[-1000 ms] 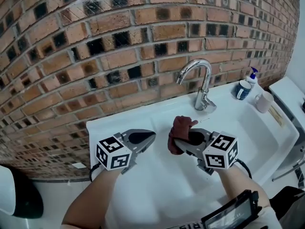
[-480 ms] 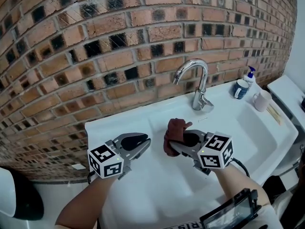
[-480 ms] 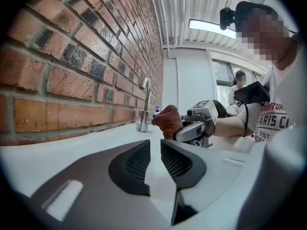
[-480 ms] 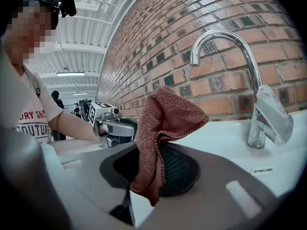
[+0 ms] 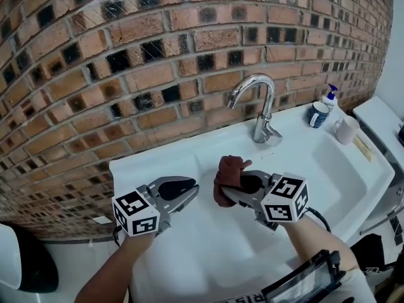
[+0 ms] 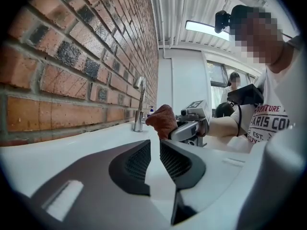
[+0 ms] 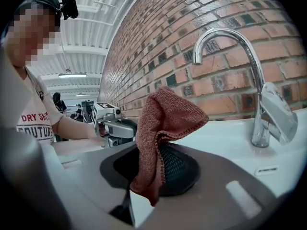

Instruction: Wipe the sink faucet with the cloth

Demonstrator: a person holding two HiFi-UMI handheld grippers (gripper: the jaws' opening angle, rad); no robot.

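Observation:
The chrome gooseneck faucet [image 5: 260, 109] stands at the back of the white sink [image 5: 315, 169]; it also shows in the right gripper view [image 7: 256, 87]. My right gripper [image 5: 228, 187] is shut on a reddish-brown cloth [image 5: 228, 174], which bunches up and hangs over its jaws [image 7: 160, 128]. It hovers over the basin, in front of and left of the faucet, apart from it. My left gripper [image 5: 188, 189] is to the left over the sink's flat part, its jaws nearly together with nothing between them [image 6: 154, 159]. From there the cloth [image 6: 163, 120] and faucet [image 6: 139, 104] lie ahead.
A brick wall [image 5: 158, 55] rises right behind the sink. At the back right corner stand a blue mug [image 5: 319, 115], a soap pump bottle [image 5: 331, 98] and a white mug [image 5: 346, 130]. A black and white object [image 5: 19, 261] sits at the lower left.
Both grippers have drifted slightly left and down in the head view, as the view itself shifted. The cloth stays clamped in the right gripper; its distance to the faucet is about the same.

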